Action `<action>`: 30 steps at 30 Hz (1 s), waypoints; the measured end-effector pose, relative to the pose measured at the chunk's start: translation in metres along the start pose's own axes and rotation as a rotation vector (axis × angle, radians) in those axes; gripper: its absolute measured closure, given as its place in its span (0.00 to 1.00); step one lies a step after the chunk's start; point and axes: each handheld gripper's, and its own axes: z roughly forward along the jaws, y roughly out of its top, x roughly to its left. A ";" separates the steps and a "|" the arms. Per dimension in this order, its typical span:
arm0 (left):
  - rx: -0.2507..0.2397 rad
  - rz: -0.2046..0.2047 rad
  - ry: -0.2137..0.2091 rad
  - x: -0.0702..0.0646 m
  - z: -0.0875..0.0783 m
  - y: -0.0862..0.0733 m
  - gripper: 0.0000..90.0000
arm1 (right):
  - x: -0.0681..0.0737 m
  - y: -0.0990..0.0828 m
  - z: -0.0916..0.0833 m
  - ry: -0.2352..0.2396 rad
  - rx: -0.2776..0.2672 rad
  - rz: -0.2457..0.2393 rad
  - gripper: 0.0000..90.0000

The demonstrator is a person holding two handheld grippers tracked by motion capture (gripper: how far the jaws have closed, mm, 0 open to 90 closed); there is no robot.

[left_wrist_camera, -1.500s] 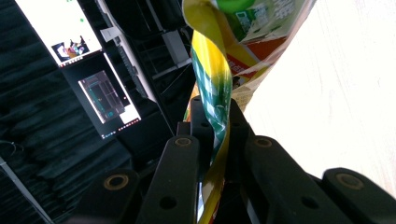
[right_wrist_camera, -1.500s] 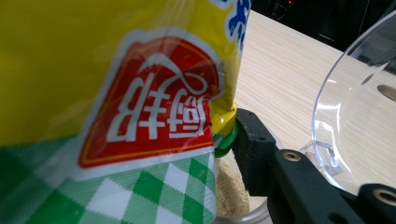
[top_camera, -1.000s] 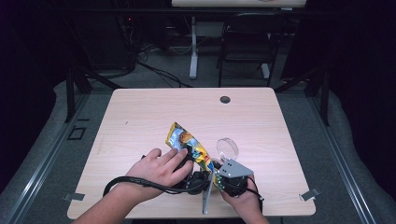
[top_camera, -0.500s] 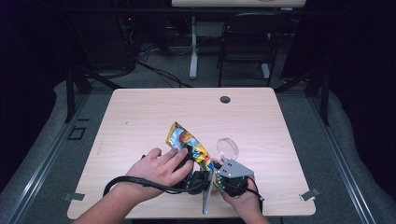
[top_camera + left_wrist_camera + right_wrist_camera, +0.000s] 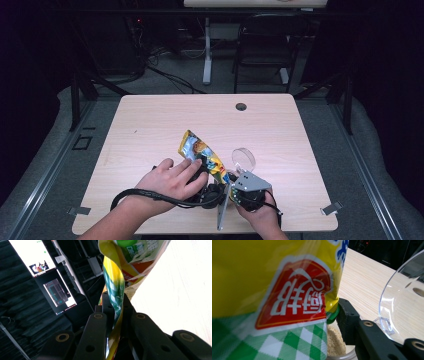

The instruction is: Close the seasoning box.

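Both grippers busy, lower centre: left gripper (image 5: 113, 322) clamped on snack bag (image 5: 200, 152), right gripper's (image 5: 248, 192) grip unclear; better tilted slowly over clear jar (image 5: 243, 159).

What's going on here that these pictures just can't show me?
- Left hand-held gripper: in the high view, the hand covers it.
- Right hand-held gripper's grip: the snack bag hides its left jaw in its own view.
- Bag label: cut off by the top edge in the left gripper view.
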 end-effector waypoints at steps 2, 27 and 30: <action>-0.002 -0.001 0.006 0.000 0.000 0.000 0.97 | 0.000 0.000 0.000 0.000 -0.001 -0.003 0.79; -0.010 -0.010 -0.012 0.001 0.000 -0.001 0.96 | 0.003 0.001 -0.002 -0.001 0.012 -0.033 0.79; -0.011 -0.010 -0.012 0.001 0.000 -0.001 0.96 | 0.004 0.000 -0.002 -0.001 0.013 -0.034 0.79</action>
